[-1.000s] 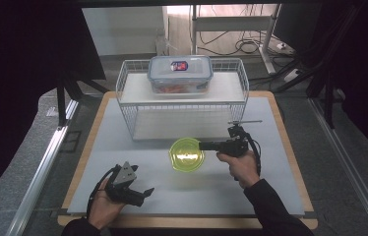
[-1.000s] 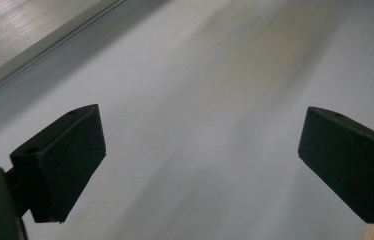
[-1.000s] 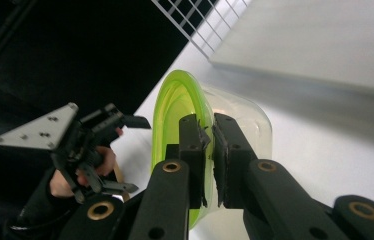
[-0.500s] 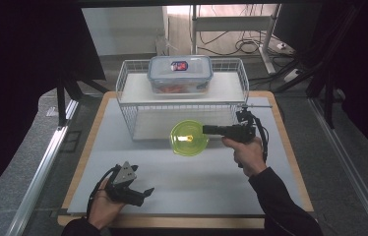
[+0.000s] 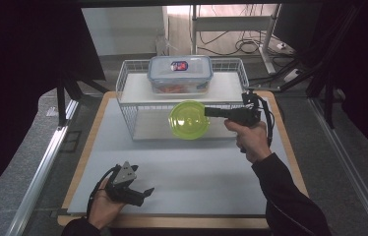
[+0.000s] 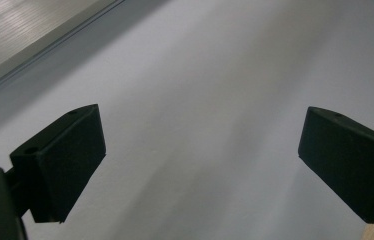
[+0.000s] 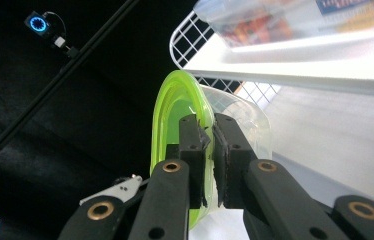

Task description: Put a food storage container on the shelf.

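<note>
A round clear tub with a lime-green lid hangs in the air in front of the wire rack, tipped on its side. My right gripper is shut on its rim, reaching in from the right. In the right gripper view the two jaws pinch the lid and wall of the tub at the gripper. My left gripper rests in a hand near the table's front left, open with nothing between its jaws, over the bare mat.
A rectangular clear box with a blue-rimmed lid sits on the rack's white top shelf. The lower level of the rack opens toward me. A pale mat covers the wooden board; dark frames stand on both sides.
My right gripper has lifted the green-lidded tub off the mat and up toward the rack, tipping it on edge. The left gripper has stayed where it was.
</note>
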A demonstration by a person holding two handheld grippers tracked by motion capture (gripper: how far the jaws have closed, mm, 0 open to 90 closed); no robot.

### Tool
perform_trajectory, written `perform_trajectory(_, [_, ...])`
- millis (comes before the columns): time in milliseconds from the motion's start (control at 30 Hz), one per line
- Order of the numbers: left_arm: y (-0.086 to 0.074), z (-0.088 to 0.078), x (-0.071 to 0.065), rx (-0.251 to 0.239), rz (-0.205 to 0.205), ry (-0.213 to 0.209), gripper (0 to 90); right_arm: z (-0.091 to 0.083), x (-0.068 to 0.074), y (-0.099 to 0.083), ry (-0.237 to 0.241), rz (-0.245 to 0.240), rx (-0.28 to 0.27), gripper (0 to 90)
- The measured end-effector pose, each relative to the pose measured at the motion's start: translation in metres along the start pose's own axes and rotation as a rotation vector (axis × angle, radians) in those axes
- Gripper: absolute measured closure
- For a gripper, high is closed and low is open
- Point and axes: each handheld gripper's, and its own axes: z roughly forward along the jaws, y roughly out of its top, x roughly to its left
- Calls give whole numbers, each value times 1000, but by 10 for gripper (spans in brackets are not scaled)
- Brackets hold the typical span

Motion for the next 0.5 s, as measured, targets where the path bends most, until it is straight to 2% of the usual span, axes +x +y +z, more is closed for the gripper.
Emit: perform_trajectory(500, [0,0,0,-1,-5,-2,49,1,11,26,22,-1,-25,842])
